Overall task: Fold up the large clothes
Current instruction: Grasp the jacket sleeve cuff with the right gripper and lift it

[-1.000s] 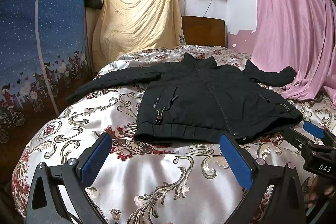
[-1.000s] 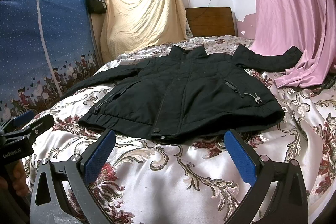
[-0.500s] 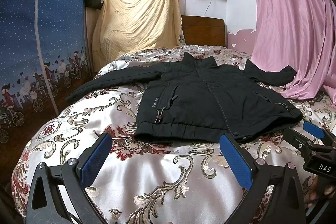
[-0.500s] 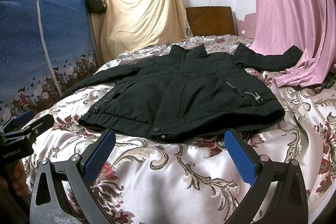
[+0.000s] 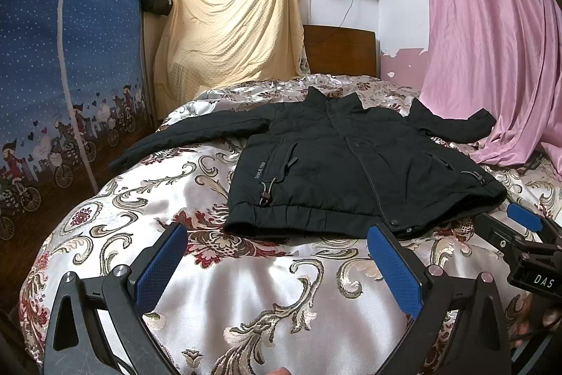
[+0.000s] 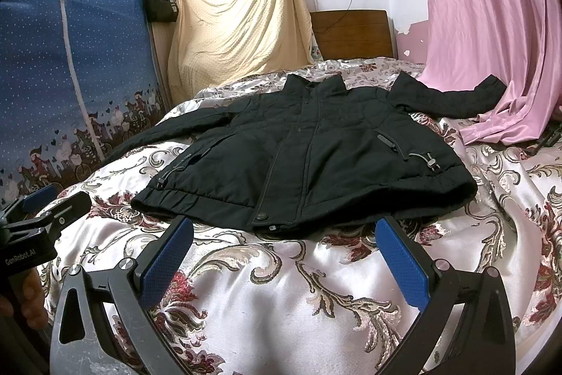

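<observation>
A black padded jacket (image 5: 351, 171) lies flat and front-up on the bed, zipped, collar at the far end, both sleeves spread out to the sides. It also shows in the right wrist view (image 6: 309, 157). My left gripper (image 5: 277, 252) is open and empty, just short of the jacket's hem. My right gripper (image 6: 284, 245) is open and empty, also just short of the hem. The right gripper shows at the right edge of the left wrist view (image 5: 520, 234); the left gripper shows at the left edge of the right wrist view (image 6: 45, 209).
The bed has a satin floral cover (image 5: 246, 287). A blue fabric wardrobe (image 5: 52, 76) stands on the left. A pink curtain (image 5: 491, 41) hangs on the right, touching the bed. A wooden headboard (image 5: 340, 51) and a yellow hanging cloth (image 5: 228, 30) are at the back.
</observation>
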A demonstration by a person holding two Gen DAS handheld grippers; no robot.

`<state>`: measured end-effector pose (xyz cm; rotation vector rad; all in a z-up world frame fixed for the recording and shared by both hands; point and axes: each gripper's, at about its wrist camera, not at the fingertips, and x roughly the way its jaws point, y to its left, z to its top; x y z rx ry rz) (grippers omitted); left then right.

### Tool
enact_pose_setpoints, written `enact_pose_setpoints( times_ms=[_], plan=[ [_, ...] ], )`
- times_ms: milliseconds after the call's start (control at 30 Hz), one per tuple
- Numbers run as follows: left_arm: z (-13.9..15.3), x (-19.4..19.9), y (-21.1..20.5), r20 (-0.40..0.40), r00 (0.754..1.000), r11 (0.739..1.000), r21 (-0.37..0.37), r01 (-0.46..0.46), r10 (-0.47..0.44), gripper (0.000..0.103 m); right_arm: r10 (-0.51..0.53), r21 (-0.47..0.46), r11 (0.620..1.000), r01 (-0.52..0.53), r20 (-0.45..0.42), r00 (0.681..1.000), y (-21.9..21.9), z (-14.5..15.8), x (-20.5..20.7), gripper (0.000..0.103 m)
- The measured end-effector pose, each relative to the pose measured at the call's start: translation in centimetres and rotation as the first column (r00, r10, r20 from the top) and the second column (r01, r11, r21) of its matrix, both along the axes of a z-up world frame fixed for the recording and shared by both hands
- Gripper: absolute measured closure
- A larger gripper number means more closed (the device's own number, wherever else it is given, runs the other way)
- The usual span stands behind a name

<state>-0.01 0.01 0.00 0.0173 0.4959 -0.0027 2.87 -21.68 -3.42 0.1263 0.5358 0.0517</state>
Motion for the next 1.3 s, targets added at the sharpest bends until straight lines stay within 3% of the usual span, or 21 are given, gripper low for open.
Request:
enact_pose_setpoints(
  times_ms=[167,300,400,533,733,867,1033,1167,1300],
  plan=[
    [0.0,0.0,0.0,-0.004,1.000,1.000,-0.002,0.002,-0.002,0.000,0.000,0.000,1.000,0.000,-0.003,1.000,0.0,-0.1,0.0,0.001],
    [0.2,0.8,0.3,-0.054,0.998,1.000,-0.001,0.019,-0.019,0.000,-0.012,-0.001,1.000,0.012,-0.035,0.999,-0.2,-0.4,0.4,0.001],
    [0.9,2.5,-0.1,-0.107,0.992,0.998,-0.012,0.069,-0.070,0.000,-0.036,-0.021,0.999,0.034,-0.087,0.996,-0.9,-0.7,1.5,0.001],
    [1.6,6.1,-1.0,-0.151,0.979,0.990,-0.012,0.137,-0.138,0.000,-0.039,-0.025,0.999,0.037,-0.082,0.996,-3.7,1.0,3.2,0.001],
    [3.0,13.6,-5.2,-0.232,0.952,0.978,0.006,0.207,-0.200,0.000,-0.086,0.098,0.989,0.106,-0.186,0.979,-12.5,2.8,9.4,0.001],
    [2.7,19.9,-9.7,-0.257,0.937,0.968,0.022,0.249,-0.235,0.000,-0.179,0.094,0.975,0.202,-0.213,0.961,-19.7,3.7,15.0,0.001],
    [0.3,28.8,-16.5,-0.260,0.924,0.956,0.020,0.294,-0.279,0.000,-0.296,0.077,0.943,0.323,-0.247,0.923,-29.2,3.8,23.5,0.001],
    [-2.3,35.7,-21.8,-0.287,0.913,0.952,0.016,0.306,-0.289,0.000,-0.401,0.048,0.904,0.425,-0.256,0.880,-37.5,2.2,30.8,0.001],
    [-5.5,40.9,-26.1,-0.331,0.898,0.950,0.015,0.311,-0.289,0.000,-0.445,0.050,0.882,0.469,-0.243,0.862,-43.1,0.3,36.6,0.001]
  ],
)
